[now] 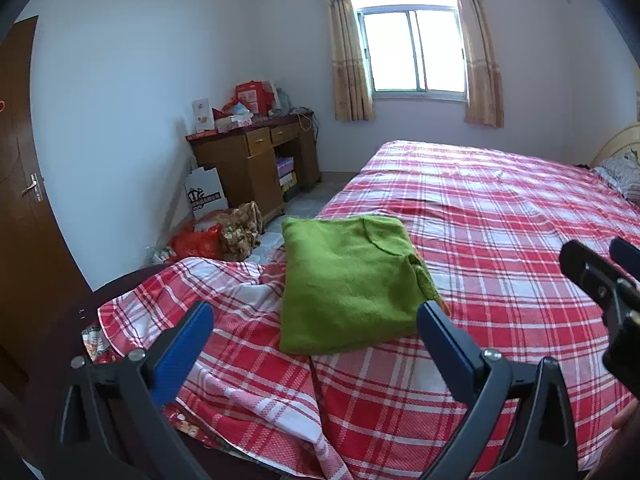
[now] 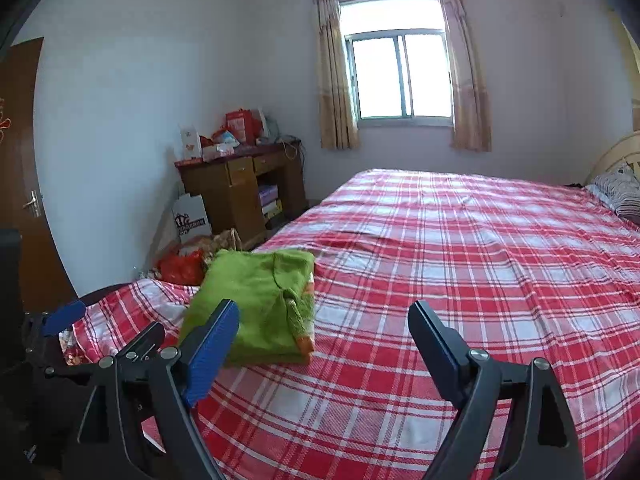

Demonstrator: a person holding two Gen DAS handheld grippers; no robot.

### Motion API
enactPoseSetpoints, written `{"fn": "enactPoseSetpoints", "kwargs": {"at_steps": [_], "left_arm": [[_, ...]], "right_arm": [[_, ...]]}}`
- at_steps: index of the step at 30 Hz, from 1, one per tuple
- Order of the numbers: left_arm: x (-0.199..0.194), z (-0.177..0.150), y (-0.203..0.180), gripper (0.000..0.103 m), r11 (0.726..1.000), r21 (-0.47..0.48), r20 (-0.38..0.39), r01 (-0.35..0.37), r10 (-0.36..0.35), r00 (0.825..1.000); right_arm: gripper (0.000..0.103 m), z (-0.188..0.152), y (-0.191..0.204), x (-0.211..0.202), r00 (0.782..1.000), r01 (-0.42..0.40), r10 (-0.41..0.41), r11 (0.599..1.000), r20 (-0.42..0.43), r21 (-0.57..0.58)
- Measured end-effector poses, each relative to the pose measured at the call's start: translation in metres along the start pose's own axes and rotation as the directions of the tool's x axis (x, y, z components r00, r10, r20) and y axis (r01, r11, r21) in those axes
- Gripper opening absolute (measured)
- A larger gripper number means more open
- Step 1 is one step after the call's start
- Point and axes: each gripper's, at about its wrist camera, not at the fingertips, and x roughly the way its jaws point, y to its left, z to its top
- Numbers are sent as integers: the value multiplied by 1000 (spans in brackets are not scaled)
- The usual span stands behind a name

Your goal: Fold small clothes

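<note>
A small green garment [image 1: 348,280] lies folded into a rectangle on the red plaid bed sheet [image 1: 500,240], near the bed's left corner. It also shows in the right wrist view [image 2: 260,304], with an orange-trimmed edge on its right side. My left gripper [image 1: 316,320] is open and empty, held just in front of the garment and above the sheet. My right gripper [image 2: 324,316] is open and empty, to the right of the garment. The right gripper also shows at the right edge of the left wrist view [image 1: 600,276].
A wooden desk [image 1: 256,164] with boxes on top stands by the far wall. Bags and a white box [image 1: 206,196] lie on the floor beside the bed. A brown door [image 1: 24,184] is at the left. A pillow [image 2: 618,192] lies at the headboard.
</note>
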Motion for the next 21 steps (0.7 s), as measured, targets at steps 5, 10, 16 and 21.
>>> {"fn": "enactPoseSetpoints", "kwargs": {"at_steps": [5,10,16,21], "left_arm": [[-10,4,5,103,1000,-4,37,-16,17,999],[-22,10,10,103,999,-21,83,-32,34,996],[-31,15,17,103,999,-45,114,-29,34,993],[-34,15,18,103,999,-41,128,-29,34,991]], "right_arm": [[87,5,3,-9,999,-8,8,1000,31,0],[87,10,6,-23,997,-19,19,1000,74,-2],[87,12,10,-34,993,-7,10,1000,118,-22],[88,12,10,-37,992,-10,11,1000,123,-9]]}}
